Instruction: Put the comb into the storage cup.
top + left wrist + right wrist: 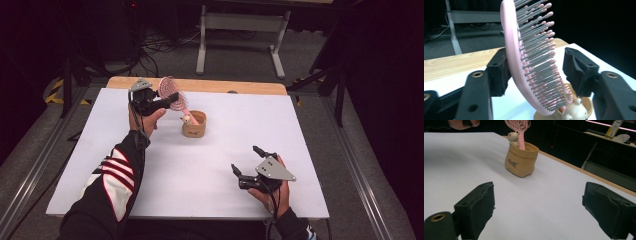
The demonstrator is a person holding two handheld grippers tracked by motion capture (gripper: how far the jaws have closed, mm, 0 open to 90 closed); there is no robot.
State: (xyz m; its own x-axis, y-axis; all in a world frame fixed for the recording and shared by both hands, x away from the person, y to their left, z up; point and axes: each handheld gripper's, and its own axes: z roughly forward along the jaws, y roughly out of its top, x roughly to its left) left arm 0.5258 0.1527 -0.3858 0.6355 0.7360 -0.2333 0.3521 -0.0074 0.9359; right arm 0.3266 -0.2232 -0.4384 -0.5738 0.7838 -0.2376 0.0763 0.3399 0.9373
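I have stood the pink plastic hairbrush (529,62), with its rows of grey pink-tipped bristles, handle down in the small tan paper-look pouch (520,161) with a rolled rim, which I take as my landmark on the white table top (200,175). The brush head leans up and away from the pouch toward my left claw (170,100), so the pouch bears its weight while I let go. A small cream bear figure (512,137) sits at the pouch rim just beside the handle.

In the left gripper view my left claw's jaws stand parted on either side of the brush head: one pad (499,72) lies close against the smooth back, the other stands clear of the bristle tips, so I judge the brush freed, not gripped.

My right claw (247,162) rests low on the table, well apart from the pouch on my near side, its jaws wide with nothing between them, waiting there because the brush needs one hand alone.

The pouch front bears a small dark cursive word; I cannot read it.
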